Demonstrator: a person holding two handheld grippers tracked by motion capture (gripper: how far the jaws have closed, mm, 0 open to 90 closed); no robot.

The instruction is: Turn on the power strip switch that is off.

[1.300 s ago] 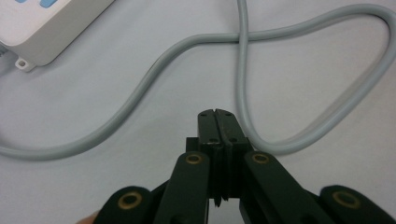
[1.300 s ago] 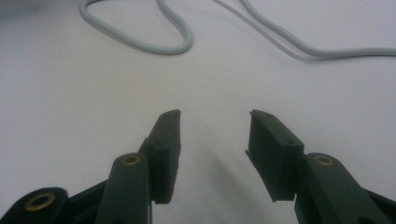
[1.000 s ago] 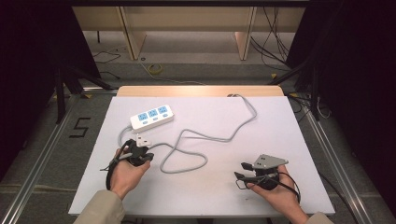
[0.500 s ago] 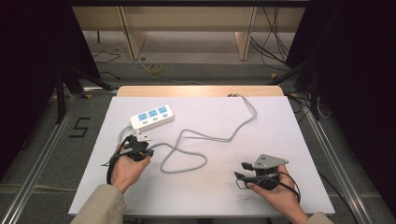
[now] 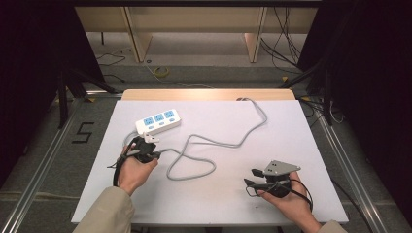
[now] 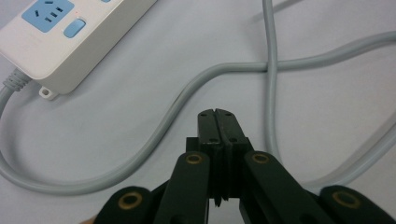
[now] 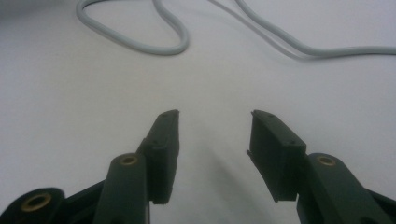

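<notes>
A: Start at the jaws. What is the left gripper point(image 6: 215, 114) doing?

B: Its jaws are pressed together with nothing between them, tips over bare white table point(image 5: 233, 194). The grey cable point(image 6: 187, 95) curves past just beyond, at about 11 o'clock. I'd judge it is parked there ready to work on the cable or the strip.

A: And the right gripper point(image 7: 214, 122)?

B: Jaws apart, empty. It rests low at the table's 5 o'clock corner in the high view, well away from everything. A loop of cable lies at its 12 o'clock, well apart. It looks idle, kept out of the way.

A: Where is the strip?

B: The power strip point(image 5: 158, 121) lies flat at roughly 10 o'clock on the table, just beyond the left hand point(image 5: 133, 170). Its cable loops across the middle and runs off the far edge near 1 o'clock, presumably to a supply.

A: Any writing?

B: No brand can be read on the strip; only blue sockets and a blue button. A "5" point(image 5: 82, 132) is marked on the floor left of the table.
</notes>
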